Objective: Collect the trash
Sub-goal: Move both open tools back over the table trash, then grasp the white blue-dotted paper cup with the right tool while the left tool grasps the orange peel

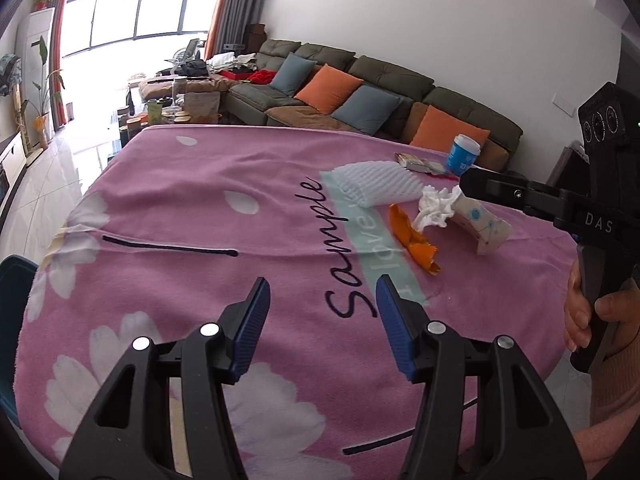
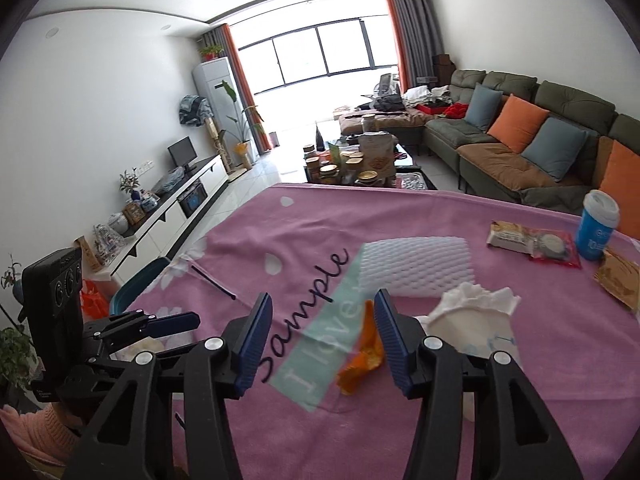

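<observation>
Trash lies on a pink flowered cloth (image 1: 200,200) over the table. An orange peel (image 1: 416,240) lies by a crumpled white tissue (image 1: 434,208), a tipped paper cup (image 1: 482,226) and a white foam net (image 1: 380,184). Farther back are snack wrappers (image 1: 418,163) and an upright blue cup (image 1: 462,154). My left gripper (image 1: 322,320) is open and empty above the cloth, short of the peel. My right gripper (image 2: 322,336) is open and empty, with the orange peel (image 2: 362,352) just inside its right finger and the tissue and cup (image 2: 472,320) to its right. The foam net (image 2: 418,266), wrappers (image 2: 532,242) and blue cup (image 2: 596,226) lie beyond.
A teal bin or chair edge (image 1: 12,320) is at the table's left side. A green sofa with orange and blue cushions (image 1: 360,92) runs behind the table. A cluttered coffee table (image 2: 360,160) and a TV cabinet (image 2: 168,216) stand farther off. A brown wrapper (image 2: 618,280) lies at the right.
</observation>
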### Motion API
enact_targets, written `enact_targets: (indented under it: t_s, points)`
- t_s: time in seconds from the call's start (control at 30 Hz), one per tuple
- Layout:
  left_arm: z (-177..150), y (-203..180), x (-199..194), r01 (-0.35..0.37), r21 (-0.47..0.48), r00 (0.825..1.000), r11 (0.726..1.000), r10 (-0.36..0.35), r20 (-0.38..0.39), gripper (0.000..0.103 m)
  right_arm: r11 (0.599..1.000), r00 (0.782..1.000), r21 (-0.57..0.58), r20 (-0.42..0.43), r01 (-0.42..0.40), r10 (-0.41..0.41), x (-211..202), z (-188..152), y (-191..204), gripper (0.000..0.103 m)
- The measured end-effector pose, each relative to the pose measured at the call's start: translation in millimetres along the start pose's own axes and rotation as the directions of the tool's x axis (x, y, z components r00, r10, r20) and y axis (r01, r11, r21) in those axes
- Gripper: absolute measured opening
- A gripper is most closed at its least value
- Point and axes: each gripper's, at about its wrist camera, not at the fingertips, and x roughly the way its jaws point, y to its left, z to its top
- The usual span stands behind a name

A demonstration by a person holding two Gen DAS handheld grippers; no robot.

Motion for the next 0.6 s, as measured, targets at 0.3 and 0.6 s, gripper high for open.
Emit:
enact_targets:
  t_s: [0.3, 0.6]
  points:
    - [8.9, -51.3, 34.9, 0.08, 0.101, 0.995, 0.992, -0.073, -0.07, 0.056, 0.982, 0.984, 0.062, -0.025, 0.179, -0.178, -14.5, -27.8, -60.5, 0.06]
    - [20.5, -73.2, 71.8, 0.104, 0.101, 0.985, 0.989, -0.088, -0.148, 0.054, 0.974, 0.986, 0.155, -0.058, 0.163, -0.156, -12.0, -46.9, -91.4, 0.069]
